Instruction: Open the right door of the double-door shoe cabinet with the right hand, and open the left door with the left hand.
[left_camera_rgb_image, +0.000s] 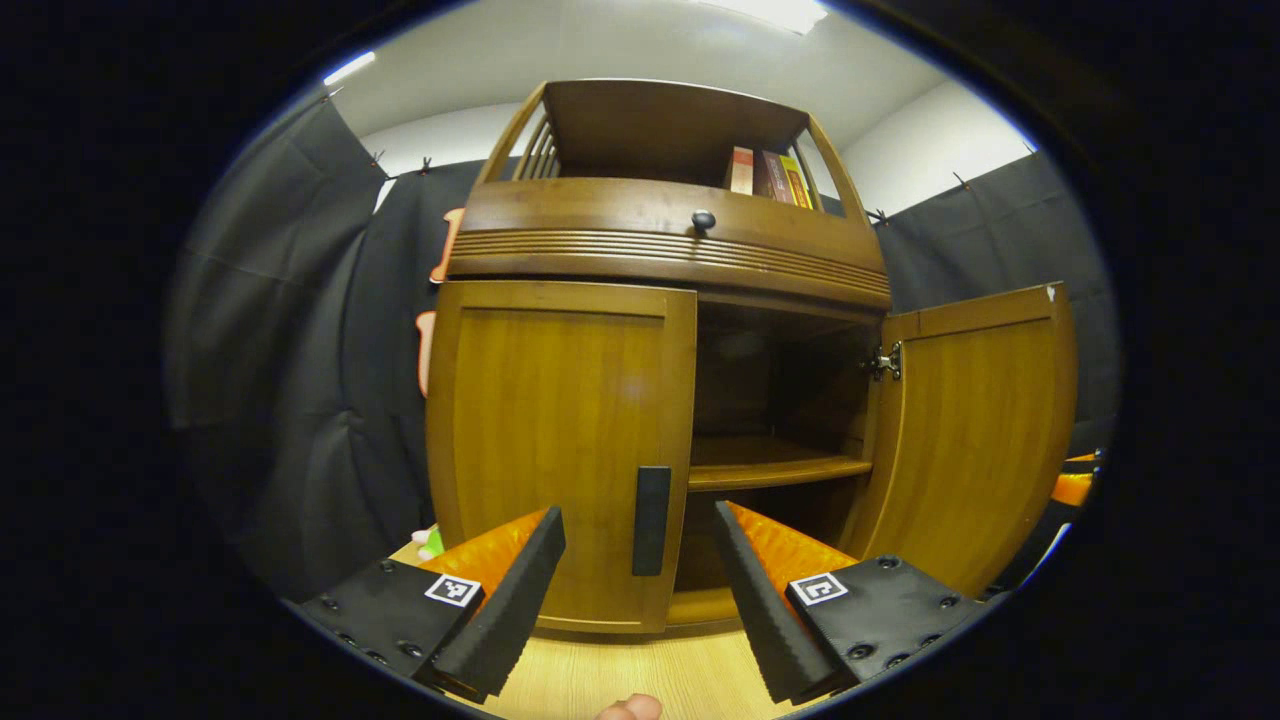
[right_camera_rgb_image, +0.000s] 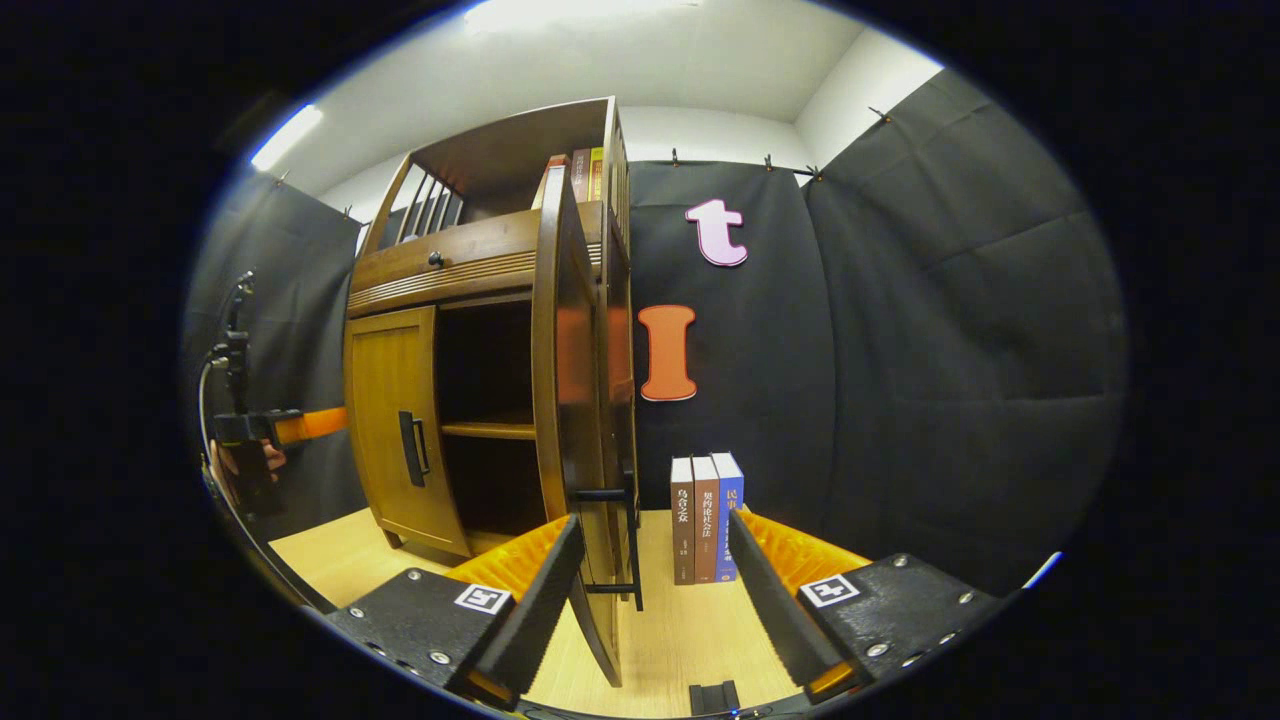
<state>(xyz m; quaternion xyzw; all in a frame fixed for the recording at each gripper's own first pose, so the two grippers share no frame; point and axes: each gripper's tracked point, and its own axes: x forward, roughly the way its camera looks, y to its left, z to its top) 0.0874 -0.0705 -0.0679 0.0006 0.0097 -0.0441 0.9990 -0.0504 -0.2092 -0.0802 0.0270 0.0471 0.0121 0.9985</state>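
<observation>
The wooden shoe cabinet (left_camera_rgb_image: 660, 250) stands before me. Its left door (left_camera_rgb_image: 555, 440) is closed, with a dark vertical handle (left_camera_rgb_image: 652, 520) at its inner edge. My left gripper (left_camera_rgb_image: 638, 520) is open just in front of that handle, one finger on each side of it, not touching. The right door (left_camera_rgb_image: 975, 440) is swung wide open and bares a shelf (left_camera_rgb_image: 770, 465). In the right gripper view that right door (right_camera_rgb_image: 565, 400) shows edge-on, and its handle (right_camera_rgb_image: 625, 540) lies between the spread fingers of my open right gripper (right_camera_rgb_image: 655, 525). The left gripper (right_camera_rgb_image: 270, 425) is at far left.
Three books (right_camera_rgb_image: 705, 520) stand upright on the wooden floor (right_camera_rgb_image: 680, 630) right of the open door. More books (left_camera_rgb_image: 765, 172) sit on the cabinet's top shelf above a drawer knob (left_camera_rgb_image: 703, 220). Black cloth walls surround the cabinet. A hand (right_camera_rgb_image: 235, 465) holds the left gripper.
</observation>
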